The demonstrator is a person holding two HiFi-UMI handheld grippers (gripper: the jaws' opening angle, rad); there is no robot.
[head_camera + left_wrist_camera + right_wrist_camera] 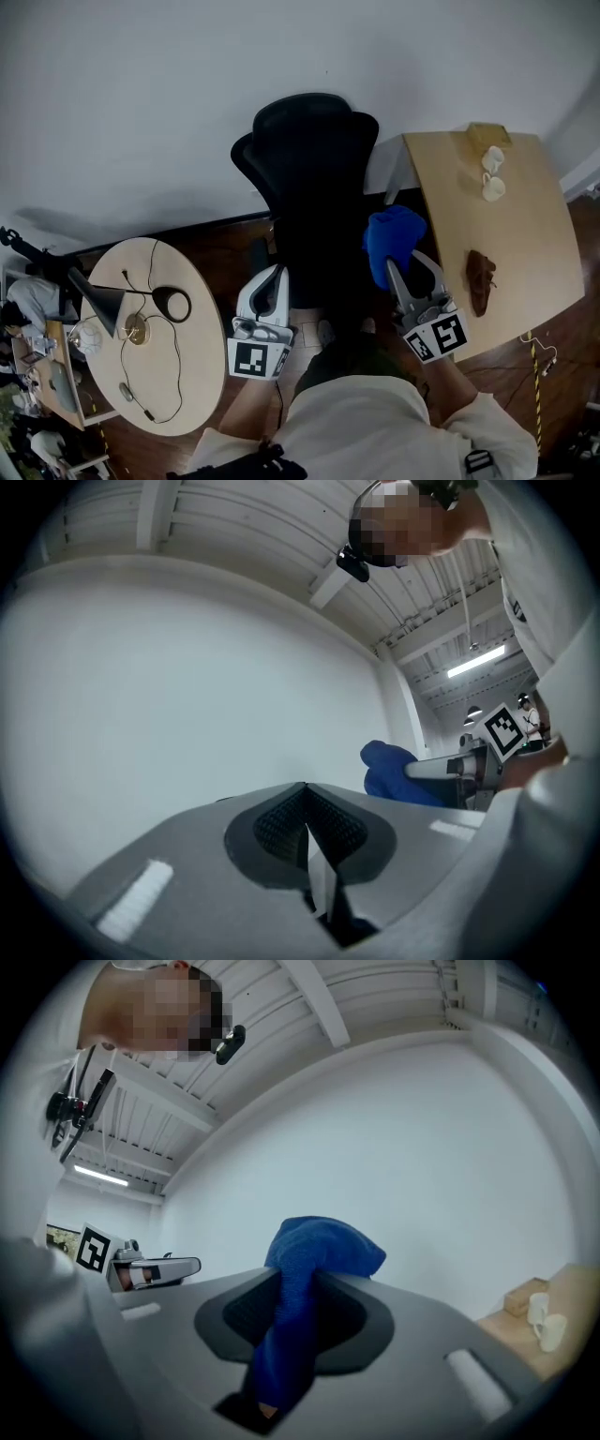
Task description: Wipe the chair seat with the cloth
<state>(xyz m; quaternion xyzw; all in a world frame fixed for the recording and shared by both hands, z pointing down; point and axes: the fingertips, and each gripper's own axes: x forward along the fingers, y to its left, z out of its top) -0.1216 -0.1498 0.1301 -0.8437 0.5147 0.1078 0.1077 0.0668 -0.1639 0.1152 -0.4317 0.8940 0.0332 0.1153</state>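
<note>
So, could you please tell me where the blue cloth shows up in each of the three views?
Head view: the cloth is right of centre, at the tips of the right gripper, beside the chair.
Left gripper view: the cloth is right of centre, held by the right gripper.
Right gripper view: the cloth is at the centre, clamped between the jaws.
Shared landmark: the white wall lies behind it in all three views.
</note>
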